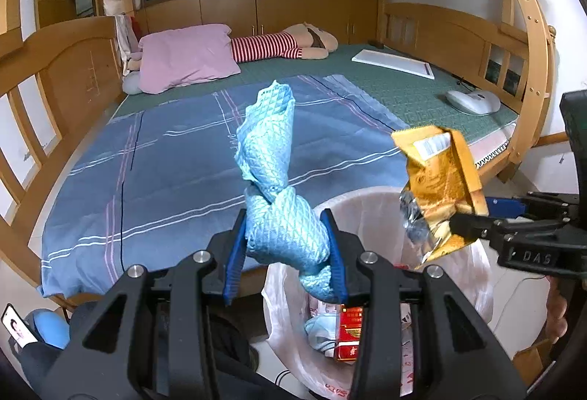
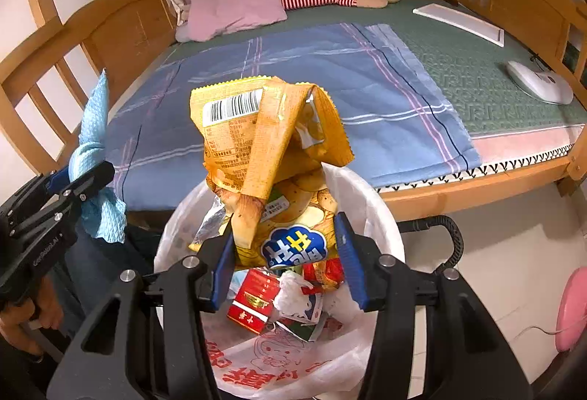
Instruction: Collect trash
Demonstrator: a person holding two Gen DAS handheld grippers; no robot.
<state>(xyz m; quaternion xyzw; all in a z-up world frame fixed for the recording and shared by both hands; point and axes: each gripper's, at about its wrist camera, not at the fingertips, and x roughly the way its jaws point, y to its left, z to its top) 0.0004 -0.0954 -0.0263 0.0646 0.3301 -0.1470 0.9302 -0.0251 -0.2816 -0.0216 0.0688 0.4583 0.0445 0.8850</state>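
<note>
My left gripper is shut on a crumpled light-blue cloth and holds it beside the near-left rim of a white bin lined with a plastic bag. My right gripper is shut on a yellow chip bag directly above the bin. The chip bag and right gripper also show in the left wrist view. The cloth and left gripper show at left in the right wrist view. In the bin lie a red cigarette box and crumpled white wrappers.
A wooden bed with a blue plaid sheet stands behind the bin. On it lie a pink pillow, a striped plush doll, a white board and a white device. A pink object sits on the floor at right.
</note>
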